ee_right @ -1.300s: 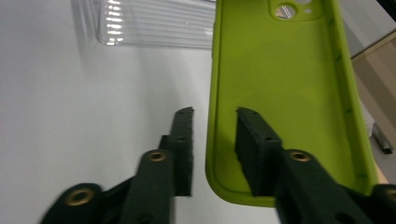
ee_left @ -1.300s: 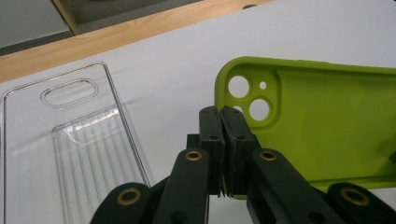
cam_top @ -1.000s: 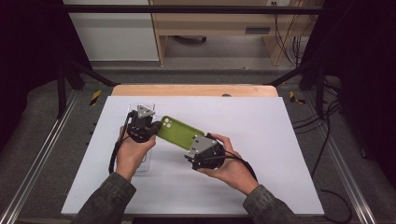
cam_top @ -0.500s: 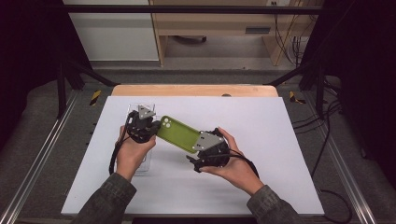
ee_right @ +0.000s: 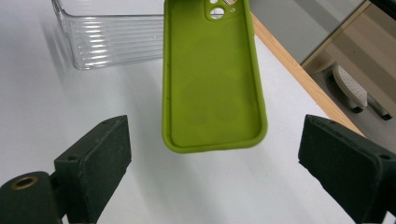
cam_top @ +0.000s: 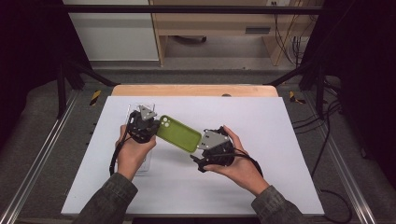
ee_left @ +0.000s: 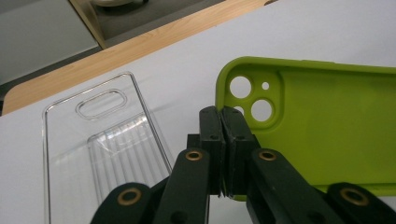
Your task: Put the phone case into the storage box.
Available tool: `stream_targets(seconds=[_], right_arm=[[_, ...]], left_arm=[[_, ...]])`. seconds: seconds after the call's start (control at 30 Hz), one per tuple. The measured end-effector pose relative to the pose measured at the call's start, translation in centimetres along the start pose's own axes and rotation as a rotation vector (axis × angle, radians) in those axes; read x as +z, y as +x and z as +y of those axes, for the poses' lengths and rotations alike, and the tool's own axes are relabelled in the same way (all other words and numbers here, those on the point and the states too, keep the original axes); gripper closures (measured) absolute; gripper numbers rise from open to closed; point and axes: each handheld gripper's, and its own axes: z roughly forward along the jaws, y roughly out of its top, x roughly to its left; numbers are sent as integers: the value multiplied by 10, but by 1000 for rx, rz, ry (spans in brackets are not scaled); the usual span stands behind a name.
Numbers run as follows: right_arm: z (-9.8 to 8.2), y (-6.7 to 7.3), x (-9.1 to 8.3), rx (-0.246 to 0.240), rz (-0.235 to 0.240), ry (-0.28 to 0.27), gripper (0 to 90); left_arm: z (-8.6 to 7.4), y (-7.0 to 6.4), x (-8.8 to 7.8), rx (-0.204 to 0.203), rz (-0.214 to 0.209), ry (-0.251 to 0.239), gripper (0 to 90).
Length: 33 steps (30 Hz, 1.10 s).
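A lime-green phone case (cam_top: 179, 133) hangs above the white table top, hollow side up, its camera holes toward my left gripper (cam_top: 154, 126). That gripper is shut on the case's edge beside the holes, the jaws pressed together on the rim (ee_left: 223, 123). My right gripper (cam_top: 200, 150) is at the case's other end. Its jaws have just been opening and now stand wide apart (ee_right: 215, 161). The case's rounded end (ee_right: 212, 107) floats ahead of them, touching neither pad.
A clear ribbed plastic tray (ee_left: 116, 154) stands on the white table top (cam_top: 261, 130) under and behind my left hand, with a clear flat piece with an oval cut-out (ee_left: 100, 102) at it. A wooden strip (cam_top: 196, 89) runs along the far edge.
My right gripper let go of the green case's end, spread its jaws and drew back slightly. The left gripper and the case stayed where they were.
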Motion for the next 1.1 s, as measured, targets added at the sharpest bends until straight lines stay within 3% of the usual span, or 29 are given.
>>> stream_targets(seconds=[0.57,0.87,0.97,1.1], right_arm=[[-18,-18,-18,52,-46,-8,78],[-37,-32,-33,122,-97,-48,81],[-45,-36,-38,147,-146,-73,83],[-55,-42,-44,176,-156,-78,78]], left_arm=[[0,2,-4,28,41,-16,873],[0,2,-5,34,51,-20,873],[0,0,-5,40,56,-23,873],[1,-3,-6,53,60,-24,873]])
